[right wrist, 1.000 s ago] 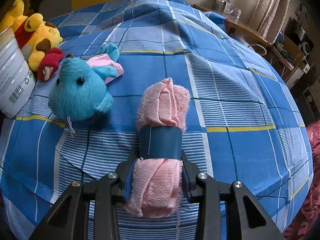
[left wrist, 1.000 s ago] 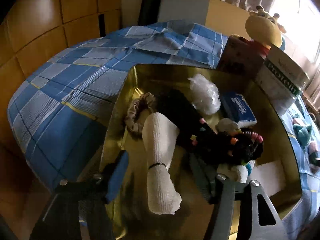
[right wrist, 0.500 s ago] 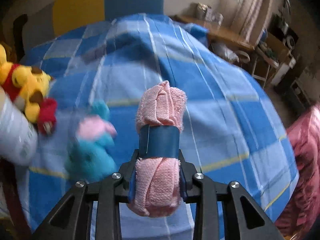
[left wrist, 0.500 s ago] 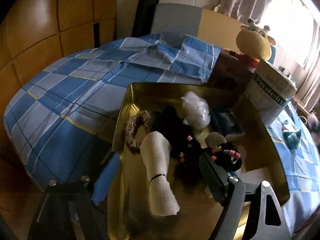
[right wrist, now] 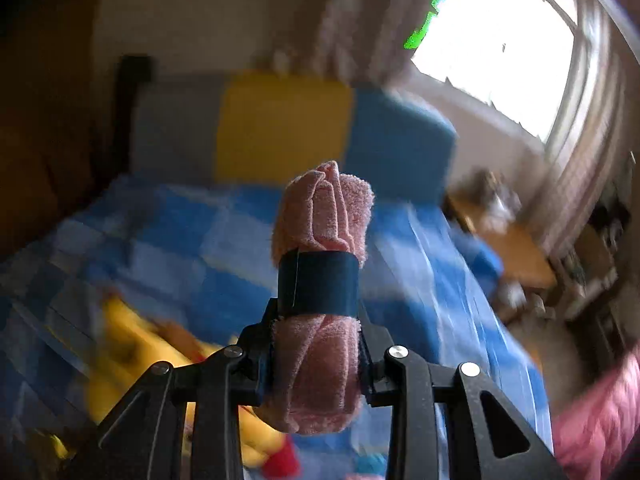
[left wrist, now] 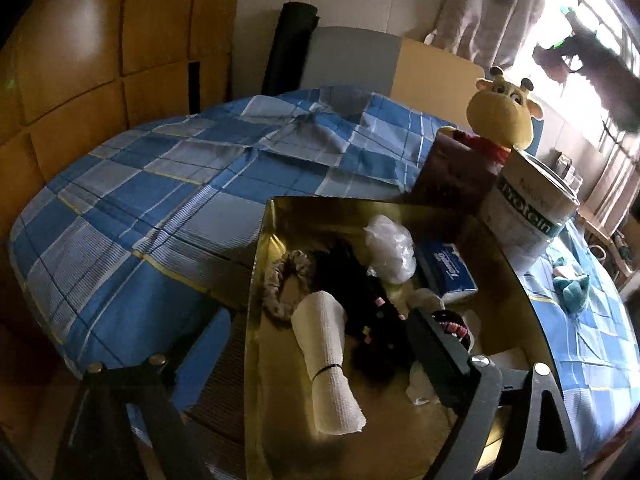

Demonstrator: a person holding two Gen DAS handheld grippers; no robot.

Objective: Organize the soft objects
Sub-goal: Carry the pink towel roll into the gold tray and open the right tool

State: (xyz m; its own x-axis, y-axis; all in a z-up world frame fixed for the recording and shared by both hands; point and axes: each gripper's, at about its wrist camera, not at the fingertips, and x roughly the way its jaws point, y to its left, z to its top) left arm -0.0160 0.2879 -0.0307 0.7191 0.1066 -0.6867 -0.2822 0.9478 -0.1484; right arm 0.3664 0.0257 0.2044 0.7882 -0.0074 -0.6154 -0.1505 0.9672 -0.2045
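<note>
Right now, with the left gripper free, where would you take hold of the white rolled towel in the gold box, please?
I would grip the white rolled towel near the thin black band, its firmest part, coming from above with fingers across its width. It lies flat in the gold box, one end beside the scrunchie. The left gripper is open.

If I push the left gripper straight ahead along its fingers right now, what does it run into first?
Most likely the rolled white cloth in the gold tray, which lies between the open fingers of the left gripper. The black hair ties and scrunchie lie just beyond. Depth is unclear, so it might pass above them.
</note>
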